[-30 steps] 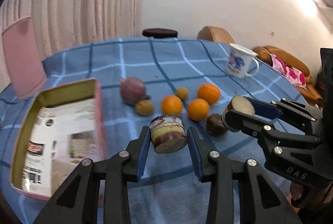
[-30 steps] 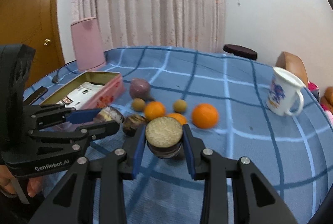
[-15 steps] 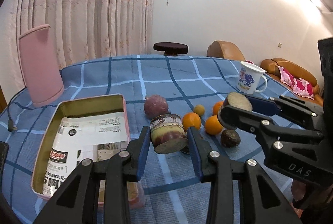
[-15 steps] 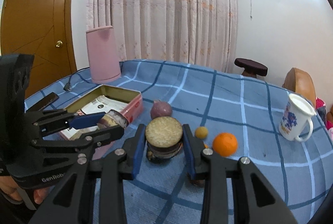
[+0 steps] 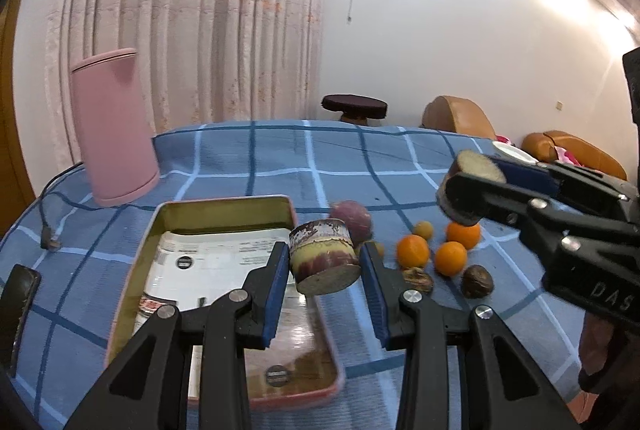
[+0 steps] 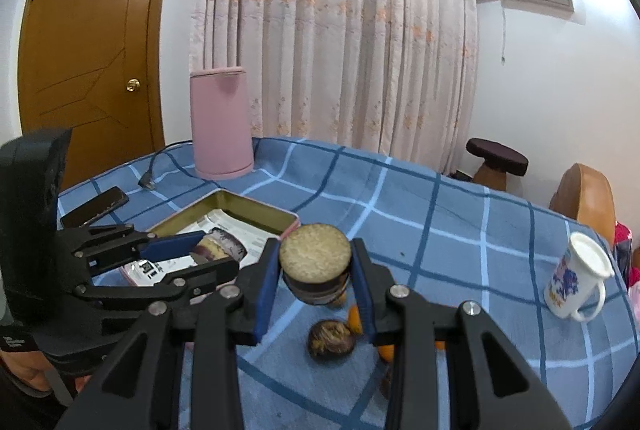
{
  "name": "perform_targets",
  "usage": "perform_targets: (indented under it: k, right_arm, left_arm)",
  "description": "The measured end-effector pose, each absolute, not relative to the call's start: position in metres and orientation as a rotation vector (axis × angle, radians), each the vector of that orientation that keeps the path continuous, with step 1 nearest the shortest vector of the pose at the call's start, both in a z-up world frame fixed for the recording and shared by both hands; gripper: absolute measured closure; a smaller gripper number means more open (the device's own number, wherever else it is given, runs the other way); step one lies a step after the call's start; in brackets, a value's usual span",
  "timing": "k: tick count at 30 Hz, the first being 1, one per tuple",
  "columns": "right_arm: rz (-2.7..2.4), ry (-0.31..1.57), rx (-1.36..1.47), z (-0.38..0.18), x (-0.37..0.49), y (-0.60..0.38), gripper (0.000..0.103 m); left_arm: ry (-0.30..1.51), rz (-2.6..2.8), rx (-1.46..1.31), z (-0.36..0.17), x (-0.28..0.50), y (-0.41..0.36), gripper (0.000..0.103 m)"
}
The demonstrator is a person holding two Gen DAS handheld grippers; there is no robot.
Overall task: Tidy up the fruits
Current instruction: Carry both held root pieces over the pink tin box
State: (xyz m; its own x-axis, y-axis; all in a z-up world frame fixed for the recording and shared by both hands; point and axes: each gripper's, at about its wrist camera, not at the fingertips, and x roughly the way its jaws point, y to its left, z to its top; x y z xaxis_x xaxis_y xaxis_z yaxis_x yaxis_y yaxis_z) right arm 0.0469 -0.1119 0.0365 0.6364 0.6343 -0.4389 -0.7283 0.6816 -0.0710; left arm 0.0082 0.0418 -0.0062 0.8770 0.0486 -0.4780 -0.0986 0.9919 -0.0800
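Each gripper carries a cut chunk of purple-skinned produce above the blue checked table.

Left wrist view: the left gripper (image 5: 325, 266) has its jaws pinched on a purple-and-yellow chunk (image 5: 324, 255), which sits between the blue pads near their tips, its pale cut face tilted down. Below and left of the jaws lies the open tin (image 5: 224, 214); right of them lie a purple round fruit (image 5: 352, 220), three oranges (image 5: 412, 251) and two dark wrinkled fruits (image 5: 477, 281). The right gripper (image 5: 476, 186) enters from the right.

Right wrist view: the right gripper (image 6: 315, 272) clamps a dark chunk (image 6: 316, 264) squarely between its pads, pale cut face up. A dark fruit (image 6: 330, 339) lies under the jaws; beyond it probably oranges, mostly hidden. A mug (image 6: 578, 280) stands far right.
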Motion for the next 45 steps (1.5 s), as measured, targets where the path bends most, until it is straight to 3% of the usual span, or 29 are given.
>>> perform_targets:
  k: [13,45]
  right_arm:
    - [0.858,0.394,-0.276,0.041,0.046,-0.070,0.066]
    - [0.930,0.546,-0.329,-0.025,0.058,-0.001,0.065]
  left_arm:
    - [0.496,0.167,-0.135,-0.013,0.006,0.085,0.065]
    - [0.569,0.249,-0.161,-0.036,0.012,0.131,0.065]
